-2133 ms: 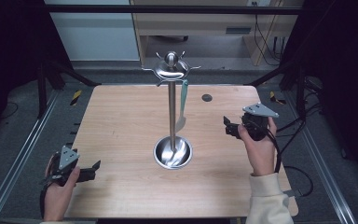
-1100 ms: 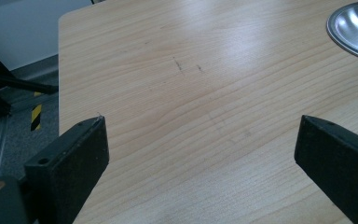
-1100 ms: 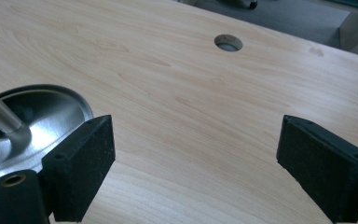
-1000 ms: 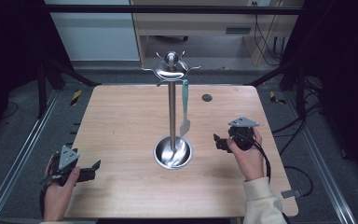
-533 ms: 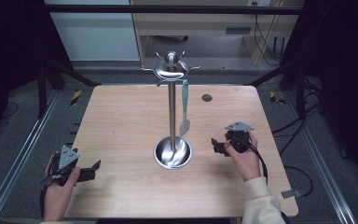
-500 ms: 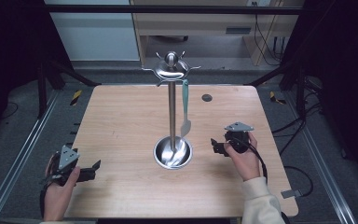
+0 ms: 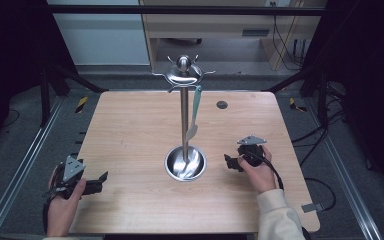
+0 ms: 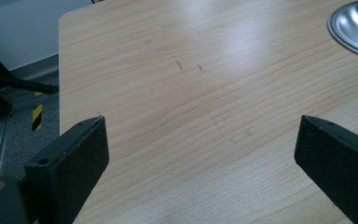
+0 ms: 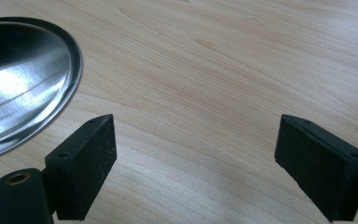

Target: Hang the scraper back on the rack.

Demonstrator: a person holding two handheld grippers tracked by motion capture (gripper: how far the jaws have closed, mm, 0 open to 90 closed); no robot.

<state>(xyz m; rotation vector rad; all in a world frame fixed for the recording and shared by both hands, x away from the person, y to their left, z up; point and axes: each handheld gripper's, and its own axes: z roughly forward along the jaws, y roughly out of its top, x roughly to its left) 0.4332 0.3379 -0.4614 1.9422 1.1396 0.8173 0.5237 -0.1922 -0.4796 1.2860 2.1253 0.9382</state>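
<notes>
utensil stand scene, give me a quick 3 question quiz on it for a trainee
1. True or false: the teal-handled utensil hangs from a hook of the utensil stand.
2. Which tool is nearer the stand's round steel base? A) the left tool B) the right tool
3. Fill in: in both gripper views the jaws stand wide apart over the bare wooden ____.

Key: 1 true. 2 B. 3 table; neither tool holds anything.
</notes>
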